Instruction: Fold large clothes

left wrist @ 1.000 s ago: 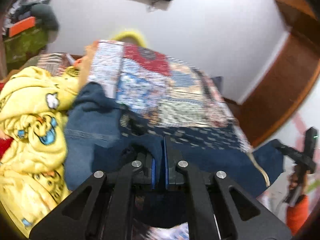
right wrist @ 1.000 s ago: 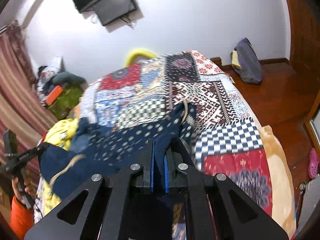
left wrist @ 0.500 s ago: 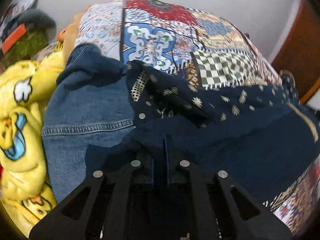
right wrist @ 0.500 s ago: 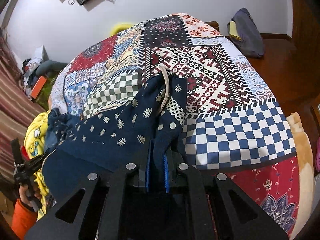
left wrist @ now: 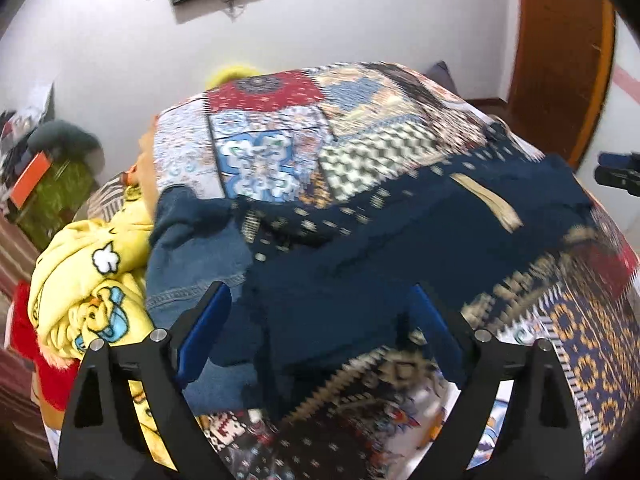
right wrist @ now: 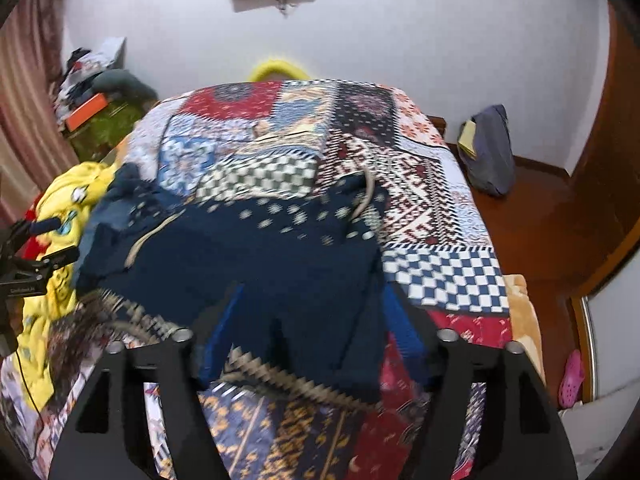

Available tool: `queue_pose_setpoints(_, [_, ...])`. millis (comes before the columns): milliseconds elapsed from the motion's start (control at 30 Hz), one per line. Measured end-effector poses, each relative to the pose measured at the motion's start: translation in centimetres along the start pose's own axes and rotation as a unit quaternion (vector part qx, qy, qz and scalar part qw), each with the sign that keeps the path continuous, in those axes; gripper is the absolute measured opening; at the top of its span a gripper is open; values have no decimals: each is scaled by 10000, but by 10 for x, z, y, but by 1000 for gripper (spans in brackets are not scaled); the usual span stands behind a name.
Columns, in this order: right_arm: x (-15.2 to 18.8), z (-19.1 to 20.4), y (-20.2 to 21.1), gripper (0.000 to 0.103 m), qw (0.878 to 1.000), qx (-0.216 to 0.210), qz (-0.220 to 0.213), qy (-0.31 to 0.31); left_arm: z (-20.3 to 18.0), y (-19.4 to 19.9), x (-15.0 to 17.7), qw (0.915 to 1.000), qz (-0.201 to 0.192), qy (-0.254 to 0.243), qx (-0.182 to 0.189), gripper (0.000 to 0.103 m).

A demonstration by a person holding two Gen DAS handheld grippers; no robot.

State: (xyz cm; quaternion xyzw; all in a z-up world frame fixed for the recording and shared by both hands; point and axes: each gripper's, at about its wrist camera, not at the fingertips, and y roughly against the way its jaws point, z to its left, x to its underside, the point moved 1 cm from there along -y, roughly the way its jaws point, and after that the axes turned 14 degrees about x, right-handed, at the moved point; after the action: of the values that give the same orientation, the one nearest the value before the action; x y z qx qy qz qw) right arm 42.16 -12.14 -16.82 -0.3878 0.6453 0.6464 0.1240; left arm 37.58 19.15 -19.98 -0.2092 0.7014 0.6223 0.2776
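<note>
Both claws stand spread wide with nothing between their blue pads: the left gripper (left wrist: 316, 328) hangs over the near edge of the navy printed garment (left wrist: 400, 248), and the right gripper (right wrist: 312, 328) hangs over the same cloth (right wrist: 256, 256) from the other side. That garment lies across the patchwork bedspread (left wrist: 280, 152), its dotted half doubled over the plain half, with a pale trim strip (left wrist: 488, 204) showing on top. The fold looks loose and lumpy, so the likely trouble is that it slumps open, or that a claw closing for the next fold pinches the bedspread together with the garment and drags both. On the left side the navy cloth overlaps a pair of denim jeans (left wrist: 192, 256), and a careless grab there could lift the jeans too. Motion blur in both views makes the exact edges hard to judge. Only the left wrist view shows the jeans clearly, pressed against a yellow cartoon blanket (left wrist: 88, 280). Only the right wrist view shows the bed's right side, a checkered patch (right wrist: 444, 280), the wooden floor (right wrist: 532, 216) and a grey bag (right wrist: 488, 152) against the wall.
</note>
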Motion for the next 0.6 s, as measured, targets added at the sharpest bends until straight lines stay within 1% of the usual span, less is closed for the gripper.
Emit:
queue_pose_setpoints(100, [10,18,-5,69,9997,-61,99,219,-14,-15,9,9995,251,-27,190,92])
queue_pose_setpoints(200, [20,34,-14,69,9990,-55,253,357,-29,-40,18,9982,519,-5,313,92])
queue_pose_setpoints(267, [24,44,-22,69,9984,-53,358,429,-39,-54,18,9976,591,-29,365,92])
queue_pose_setpoints(367, [27,56,-34,69,9974,10,452,557,-47,-66,14,9981,531,-74,295,92])
queue_pose_setpoints(433, [25,64,-39,69,9969,127,393,666,-47,-72,7,9983,464,-55,342,92])
queue_pose_setpoints(533, [13,70,-46,69,9964,263,247,762,-40,-77,-7,9983,371,47,442,93])
queue_pose_setpoints(600, [1,69,-53,69,9971,168,244,697,-30,-78,-21,9982,263,176,517,93])
